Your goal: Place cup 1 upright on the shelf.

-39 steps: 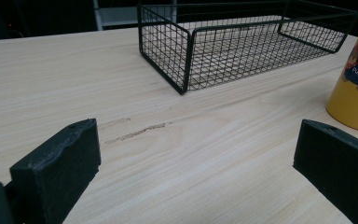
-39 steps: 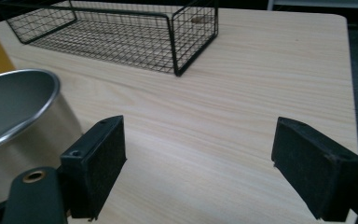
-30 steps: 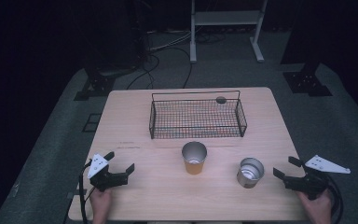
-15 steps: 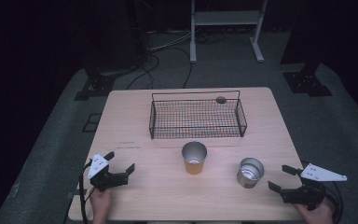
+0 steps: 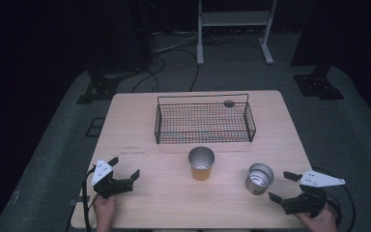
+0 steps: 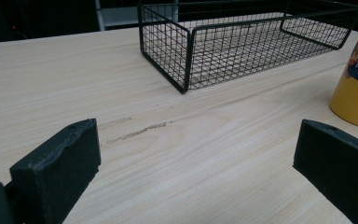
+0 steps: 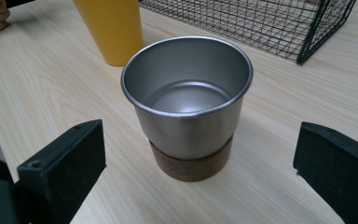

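Note:
A steel cup (image 5: 259, 178) with a brown base stands at the front right of the wooden table (image 5: 135, 130). My right gripper (image 5: 281, 186) sits just right of it and points at it. Its jaws have just been opening and stand wide. In the right gripper view the steel cup (image 7: 187, 107) is empty and stands ahead of the right gripper (image 7: 196, 135), whose pads do not touch it. A yellow cup (image 5: 201, 163) stands mid-table. My left gripper (image 5: 124, 167) rests open at the front left, with bare wood between the jaws of the left gripper (image 6: 195, 130).
A black wire basket (image 5: 204, 121) stands behind the cups, with a small dark round thing (image 5: 229, 103) at its back right rim. The yellow cup (image 6: 356, 79) and basket (image 6: 242, 42) lie ahead of the left gripper. Table edges are close behind both hands.
The right gripper has drifted toward the table's near edge and its jaws have spread much wider. The left gripper and both cups have stayed put.

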`<act>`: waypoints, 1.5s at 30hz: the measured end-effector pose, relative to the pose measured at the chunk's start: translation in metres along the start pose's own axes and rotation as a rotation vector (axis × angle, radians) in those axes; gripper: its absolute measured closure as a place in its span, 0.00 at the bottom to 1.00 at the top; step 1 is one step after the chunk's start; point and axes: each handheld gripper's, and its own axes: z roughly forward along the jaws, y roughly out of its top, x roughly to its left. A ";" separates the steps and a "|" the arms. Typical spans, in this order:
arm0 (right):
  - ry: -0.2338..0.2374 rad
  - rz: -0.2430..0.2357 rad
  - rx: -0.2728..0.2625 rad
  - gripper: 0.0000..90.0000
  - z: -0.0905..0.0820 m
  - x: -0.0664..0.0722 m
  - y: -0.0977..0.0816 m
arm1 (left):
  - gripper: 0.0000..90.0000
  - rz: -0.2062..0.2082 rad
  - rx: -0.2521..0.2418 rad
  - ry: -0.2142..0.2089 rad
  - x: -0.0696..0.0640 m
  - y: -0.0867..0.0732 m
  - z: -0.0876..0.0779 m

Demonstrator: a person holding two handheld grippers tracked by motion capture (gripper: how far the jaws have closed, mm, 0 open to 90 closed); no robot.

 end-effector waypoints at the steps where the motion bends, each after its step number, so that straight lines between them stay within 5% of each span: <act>1: 0.009 -0.003 0.011 0.01 0.003 0.001 0.001 | 0.00 0.002 0.000 0.000 0.000 0.000 0.000; 28: 0.031 -0.065 0.080 0.01 0.047 -0.003 0.018 | 0.00 0.005 -0.001 0.001 -0.001 0.000 0.000; 36: 0.066 -0.071 0.086 0.14 0.051 -0.002 0.020 | 0.00 0.004 -0.002 0.001 -0.001 0.000 0.000; 45: 0.054 -0.078 0.088 0.19 0.051 0.000 0.028 | 0.00 0.008 -0.002 0.001 -0.001 0.000 0.000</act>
